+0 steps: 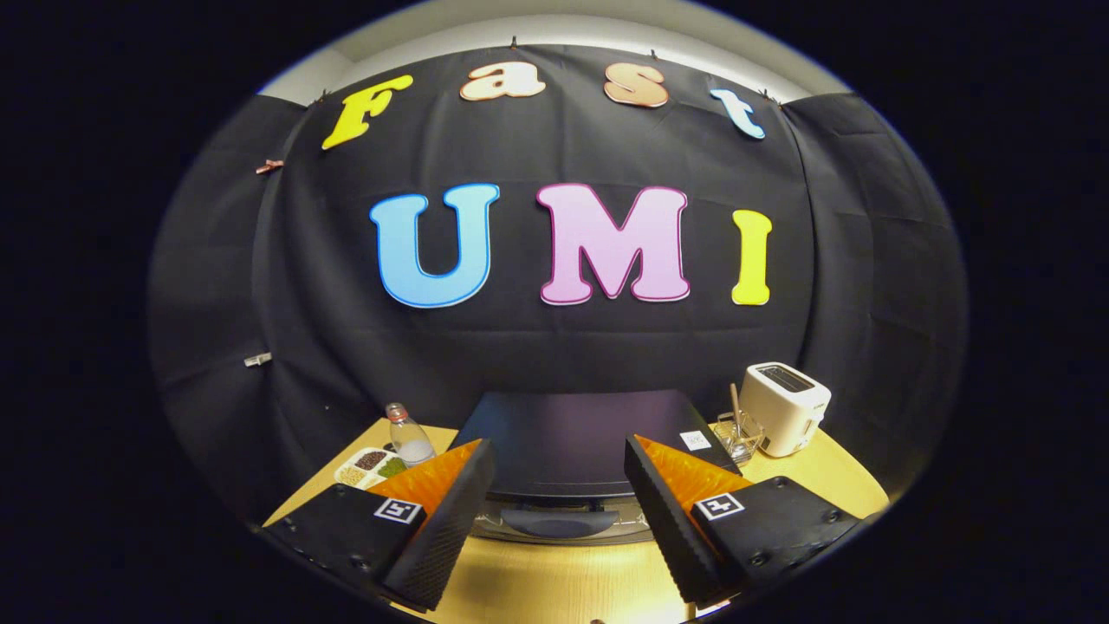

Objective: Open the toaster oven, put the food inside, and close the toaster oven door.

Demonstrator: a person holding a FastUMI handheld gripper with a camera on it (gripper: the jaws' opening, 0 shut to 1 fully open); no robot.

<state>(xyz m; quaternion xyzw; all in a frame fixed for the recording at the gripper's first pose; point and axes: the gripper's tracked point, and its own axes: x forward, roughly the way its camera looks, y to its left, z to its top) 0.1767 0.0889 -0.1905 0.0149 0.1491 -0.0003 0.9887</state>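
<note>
The toaster oven stands on the wooden table, near the middle of its far edge, against the booth wall. Its dark top panel faces the camera, with a small white label at the right front corner of that panel. The door handle lies along the front of the appliance, just below the top; the door appears closed, though the steep angle makes this hard to confirm.

The gripper hovers above the table in front of the oven. Its fingers are spread wide and hold nothing; the handle sits between them, level with the fingertips.

Toward the table's far right corner stands a white pop-up toaster. Just left of it, beside the oven, is a clear glass container holding a stick-like utensil.

Toward the far left corner, a clear bottle with a red cap stands beside the oven. A white divided tray of grains or seeds lies just left of the bottle.
</note>
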